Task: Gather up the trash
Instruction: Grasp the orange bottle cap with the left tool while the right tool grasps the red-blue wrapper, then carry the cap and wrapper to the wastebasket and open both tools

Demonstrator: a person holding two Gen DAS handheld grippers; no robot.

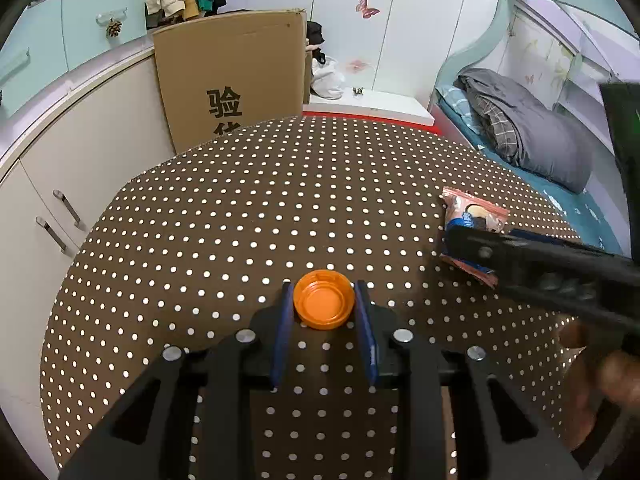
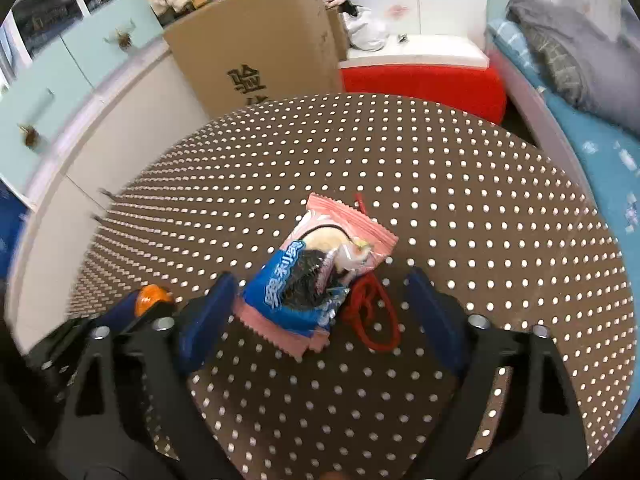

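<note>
An orange bottle cap lies open side up on the brown polka-dot table, squeezed between the blue pads of my left gripper. The cap also shows in the right wrist view at the far left. A pink and blue snack wrapper lies over a red string on the table. My right gripper is open with its pads on either side of the wrapper. In the left wrist view the right gripper reaches over the wrapper.
A tall cardboard box leans behind the table's far left edge. White cabinets run along the left. A red and white box stands behind the table. A bed with a grey blanket is at the right.
</note>
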